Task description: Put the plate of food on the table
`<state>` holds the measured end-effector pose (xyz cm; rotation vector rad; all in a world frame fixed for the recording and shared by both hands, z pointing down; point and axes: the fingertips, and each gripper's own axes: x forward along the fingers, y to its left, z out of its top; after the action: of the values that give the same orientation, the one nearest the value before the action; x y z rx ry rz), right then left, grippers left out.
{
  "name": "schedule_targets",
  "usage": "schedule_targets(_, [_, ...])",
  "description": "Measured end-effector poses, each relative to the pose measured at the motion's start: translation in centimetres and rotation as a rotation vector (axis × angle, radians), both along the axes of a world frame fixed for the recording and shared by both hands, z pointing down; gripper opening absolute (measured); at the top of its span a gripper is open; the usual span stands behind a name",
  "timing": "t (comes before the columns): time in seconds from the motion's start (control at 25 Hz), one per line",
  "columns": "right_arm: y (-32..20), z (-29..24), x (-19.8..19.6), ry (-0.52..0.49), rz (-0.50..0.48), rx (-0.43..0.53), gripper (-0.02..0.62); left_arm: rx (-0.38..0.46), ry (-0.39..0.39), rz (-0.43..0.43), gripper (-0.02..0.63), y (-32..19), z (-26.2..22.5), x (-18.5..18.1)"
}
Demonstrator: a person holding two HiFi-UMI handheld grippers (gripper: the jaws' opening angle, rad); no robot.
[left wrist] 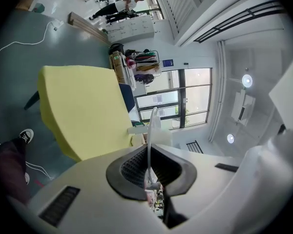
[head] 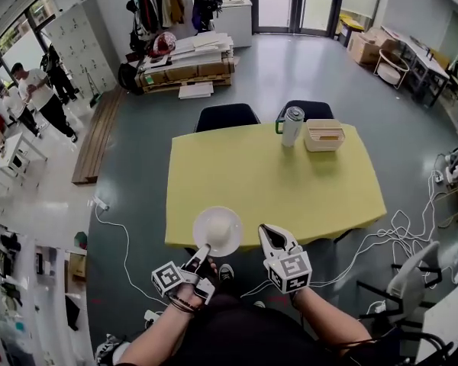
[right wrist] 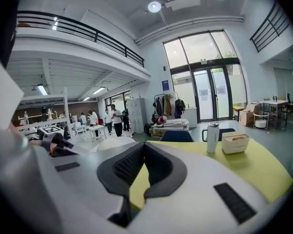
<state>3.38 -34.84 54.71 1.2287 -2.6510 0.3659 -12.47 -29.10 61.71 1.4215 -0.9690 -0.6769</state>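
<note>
The left gripper (head: 203, 252) is clenched on the near rim of the plate (head: 217, 231), which sits over the near edge of the yellow table (head: 275, 181); whether it rests there, I cannot tell; 2 steps seem left, lowering and letting go; the right gripper (head: 271, 235) is closed on nothing.

one table (head: 244, 178), one plate (head: 217, 231), one tumbler (head: 292, 126), one box (head: 324, 136), two chairs (head: 227, 117).

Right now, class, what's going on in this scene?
A person's left tool is shut on the rim of a round white plate of pale food, holding it over the near edge of the yellow table. The right tool, shut and empty, hovers beside it. Whether the plate rests on the table is unclear.
</note>
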Motion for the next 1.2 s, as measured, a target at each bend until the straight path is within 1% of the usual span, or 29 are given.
schedule_targets(0.32, [-6.4, -0.6, -3.2, 0.021, 0.066, -0.003, 0.011, -0.004, -0.006, 0.085, 0.015, -7.2, 0.1, -3.0])
schedule_targets(0.52, [-9.3, -1.0, -3.3, 0.025, 0.122, 0.007, 0.011, 0.004, 0.002, 0.132, 0.015, -10.6, 0.6, -3.9])
schedule_targets(0.72, [-11.2, -0.1, -1.7, 0.041, 0.132, -0.018, 0.011, -0.024, -0.012, 0.126, 0.015, -12.6, 1.7, -3.5])
schedule_targets(0.88, [-12.9, -0.8, -2.0, 0.036, 0.102, -0.011, 0.011, -0.028, -0.033, 0.111, 0.015, -14.1, 1.8, -3.5])
schedule_targets(1.0, [-14.3, -1.5, -2.0, 0.039, 0.079, 0.007, 0.011, -0.035, -0.031, 0.089, 0.015, -15.1, 2.3, -3.3])
schedule_targets(1.2, [-16.0, -1.3, -1.6, 0.034, 0.073, -0.001, 0.011, -0.067, -0.044, 0.08, 0.015, -17.2, 4.3, -3.2])
